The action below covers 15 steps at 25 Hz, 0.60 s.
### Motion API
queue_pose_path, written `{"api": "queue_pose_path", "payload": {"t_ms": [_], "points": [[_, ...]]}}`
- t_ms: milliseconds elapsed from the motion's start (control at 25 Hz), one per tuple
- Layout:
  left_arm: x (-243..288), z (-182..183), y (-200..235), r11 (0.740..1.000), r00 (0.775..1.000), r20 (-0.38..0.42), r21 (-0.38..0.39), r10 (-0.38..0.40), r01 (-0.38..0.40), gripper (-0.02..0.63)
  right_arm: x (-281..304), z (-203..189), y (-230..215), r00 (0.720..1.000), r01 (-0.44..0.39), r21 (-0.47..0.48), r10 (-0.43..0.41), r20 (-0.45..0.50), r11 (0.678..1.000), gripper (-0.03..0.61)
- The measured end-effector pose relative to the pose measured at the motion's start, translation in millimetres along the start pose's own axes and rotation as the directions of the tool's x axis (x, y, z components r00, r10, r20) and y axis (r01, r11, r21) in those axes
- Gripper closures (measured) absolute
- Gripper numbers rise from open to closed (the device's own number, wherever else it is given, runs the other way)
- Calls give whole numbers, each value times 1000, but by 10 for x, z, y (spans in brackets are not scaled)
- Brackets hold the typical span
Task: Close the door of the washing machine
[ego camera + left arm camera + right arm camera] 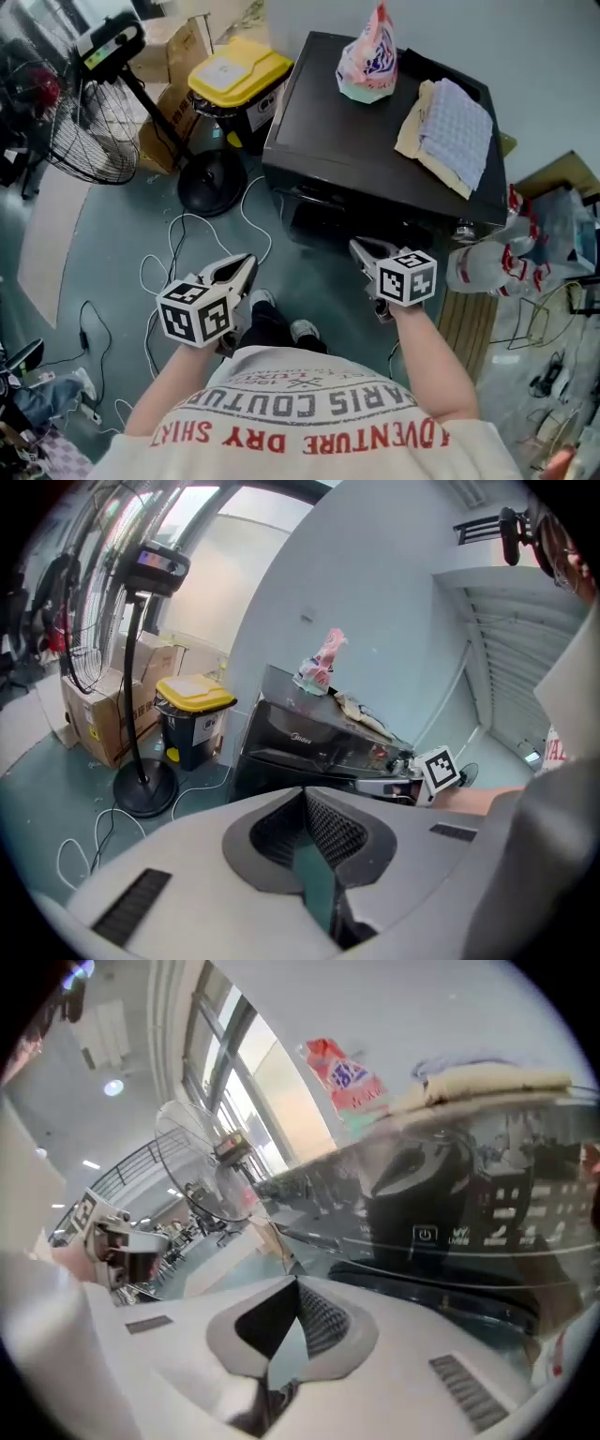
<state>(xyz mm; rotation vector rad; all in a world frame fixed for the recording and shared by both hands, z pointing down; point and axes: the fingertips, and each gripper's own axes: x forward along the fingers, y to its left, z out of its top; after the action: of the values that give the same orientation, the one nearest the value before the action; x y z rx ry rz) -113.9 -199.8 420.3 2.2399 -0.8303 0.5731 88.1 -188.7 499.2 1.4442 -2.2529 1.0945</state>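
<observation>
The black washing machine point(356, 141) stands in front of me; its dark front point(309, 738) looks flush, with no door standing open. Its control panel with a power symbol point(427, 1234) fills the right gripper view close up. My right gripper point(359, 247) is shut and empty, its tips just short of the machine's front lower edge. It also shows in the left gripper view, where the right gripper point(394, 785) carries its marker cube. My left gripper point(246, 265) is shut with nothing in it and hangs over the floor, left of the machine and apart from it.
A pink bag point(368, 56) and folded towels point(450, 131) lie on the machine's top. A yellow-lidded bin point(239, 70) and cardboard boxes point(173, 103) stand at its left. A standing fan point(84, 122) with a round base point(211, 183) and loose cables point(178, 244) occupy the floor. Plastic bags point(487, 267) sit at the right.
</observation>
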Motion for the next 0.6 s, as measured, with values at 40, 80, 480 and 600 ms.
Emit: {"api": "queue_pose_path", "payload": {"t_ms": [40, 80, 480, 600], "points": [[-26, 20, -87, 1000, 1000, 19, 4, -9, 9, 581, -129, 72, 114, 999, -35, -8, 35, 25, 999, 558], [-58, 48, -178, 1000, 999, 40, 9, -19, 19, 581, -251, 140, 228, 997, -68, -20, 69, 45, 997, 558], [-515, 405, -1084, 976, 970, 181, 172, -164, 133, 581, -1207, 635, 1238, 957, -199, -290, 249, 149, 936, 558], [-677, 559, -1263, 964, 955, 209, 209, -210, 166, 581, -1435, 747, 1462, 942, -202, -322, 274, 194, 925, 558]]}}
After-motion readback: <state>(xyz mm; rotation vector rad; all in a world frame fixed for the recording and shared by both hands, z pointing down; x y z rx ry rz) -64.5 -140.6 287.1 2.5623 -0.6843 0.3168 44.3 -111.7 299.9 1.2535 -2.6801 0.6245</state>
